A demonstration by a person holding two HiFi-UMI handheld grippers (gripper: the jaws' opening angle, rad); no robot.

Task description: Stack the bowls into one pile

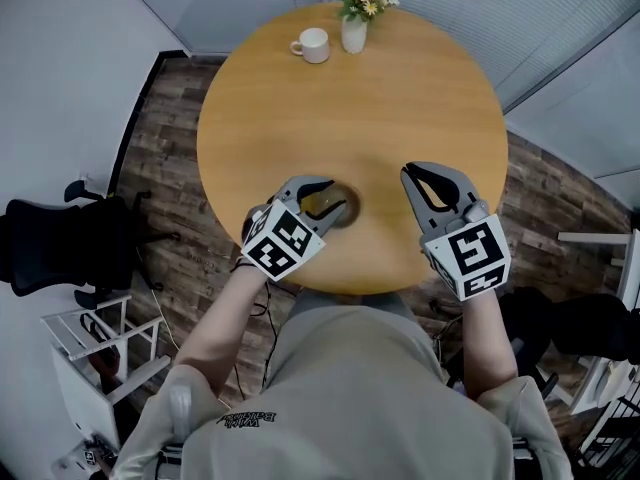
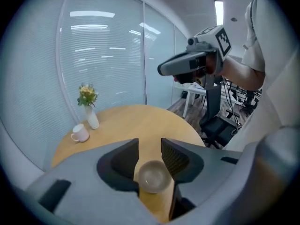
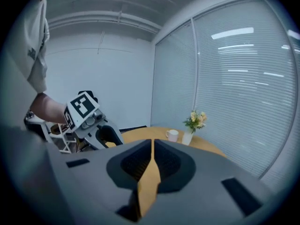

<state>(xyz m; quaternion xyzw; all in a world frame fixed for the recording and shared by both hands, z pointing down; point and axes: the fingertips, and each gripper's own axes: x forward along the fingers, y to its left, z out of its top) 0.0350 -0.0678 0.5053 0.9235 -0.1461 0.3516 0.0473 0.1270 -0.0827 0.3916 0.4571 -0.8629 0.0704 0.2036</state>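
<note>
Left hand-held gripper [image 1: 332, 196] – jaws wide, empty, raised above the bowl [image 2: 153, 176], which sits apart from them near the front edge of the round bench [image 1: 350, 98]. Right hand-held gripper [image 3: 152, 144] – jaws nearly together, nothing between. Mug [image 1: 312, 45] and flower vase [image 1: 354, 30] stand at the far edge.
</note>
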